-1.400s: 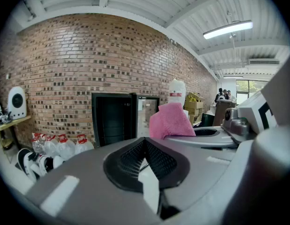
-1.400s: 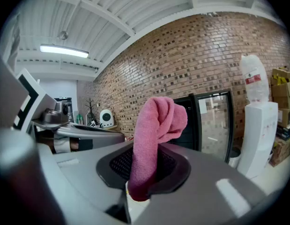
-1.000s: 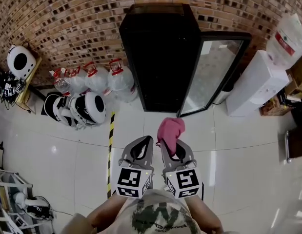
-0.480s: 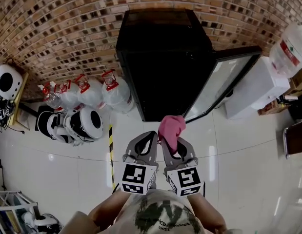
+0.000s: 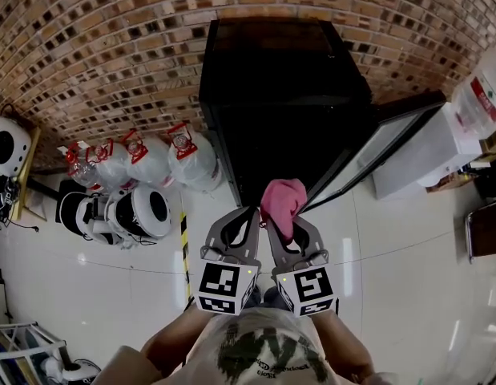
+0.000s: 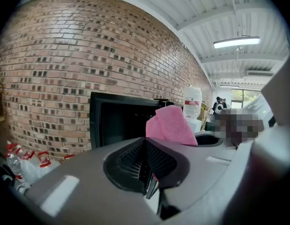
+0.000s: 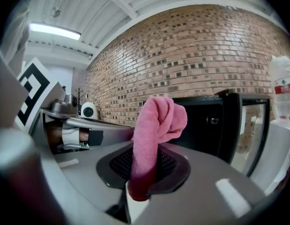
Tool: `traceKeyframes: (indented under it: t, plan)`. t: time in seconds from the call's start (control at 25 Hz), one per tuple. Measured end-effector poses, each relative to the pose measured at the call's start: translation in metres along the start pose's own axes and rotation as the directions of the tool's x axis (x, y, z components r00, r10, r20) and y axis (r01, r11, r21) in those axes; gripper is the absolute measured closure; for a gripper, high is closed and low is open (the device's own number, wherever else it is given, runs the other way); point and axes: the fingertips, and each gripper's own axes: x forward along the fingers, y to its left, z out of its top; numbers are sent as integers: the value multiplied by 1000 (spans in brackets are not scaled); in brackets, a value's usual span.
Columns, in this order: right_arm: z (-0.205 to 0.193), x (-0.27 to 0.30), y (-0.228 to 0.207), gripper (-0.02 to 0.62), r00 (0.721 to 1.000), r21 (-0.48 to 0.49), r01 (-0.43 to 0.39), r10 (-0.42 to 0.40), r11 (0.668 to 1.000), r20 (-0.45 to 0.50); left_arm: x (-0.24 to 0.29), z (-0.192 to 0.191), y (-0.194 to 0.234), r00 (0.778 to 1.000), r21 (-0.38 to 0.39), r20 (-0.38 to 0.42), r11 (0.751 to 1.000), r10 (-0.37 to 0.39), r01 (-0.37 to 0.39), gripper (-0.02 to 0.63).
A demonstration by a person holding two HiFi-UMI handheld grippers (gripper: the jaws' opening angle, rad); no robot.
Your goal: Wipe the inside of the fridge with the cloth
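A black fridge (image 5: 284,103) stands against the brick wall, its glass door (image 5: 374,146) swung open to the right and its inside dark. My right gripper (image 5: 284,224) is shut on a pink cloth (image 5: 281,201), which bunches up above the jaws just in front of the fridge opening. The cloth (image 7: 156,135) fills the middle of the right gripper view, with the fridge (image 7: 215,125) behind it. My left gripper (image 5: 246,217) is beside the right one, shut with nothing in it. In the left gripper view the cloth (image 6: 170,125) shows past the closed jaws, before the fridge (image 6: 119,121).
Several water jugs (image 5: 163,157) with red caps stand left of the fridge. Black-and-white round machines (image 5: 119,211) sit on the floor further left. A white cabinet (image 5: 424,155) with a water bottle (image 5: 480,95) stands right of the door. A yellow-black floor stripe (image 5: 183,243) runs near my left side.
I have moved closer to the fridge; it looms larger and the cloth now reaches its lower front edge. Both grippers stay side by side, the right still holding the cloth.
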Motion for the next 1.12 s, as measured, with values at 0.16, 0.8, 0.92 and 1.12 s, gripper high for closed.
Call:
traceKeyframes:
  t: [0.16,0.8,0.92,1.12]
  plan:
    - [10,17,-6,535,998,-14,-56,57,998,32,15,5,11,1000,2,-3,1000,19,-19,591]
    - [7,139,-67,535,920,-112,-309,326,945,217,118,-23,72,989,-42,61,990,134,-132,591]
    - [2,166,-67,535,898,-150,-348,375,925,231,132,-24,88,984,-36,90,988,153,-151,591]
    - [1,210,-71,535,852,-234,-397,451,888,266,157,-31,112,978,-23,136,987,159,-157,591]
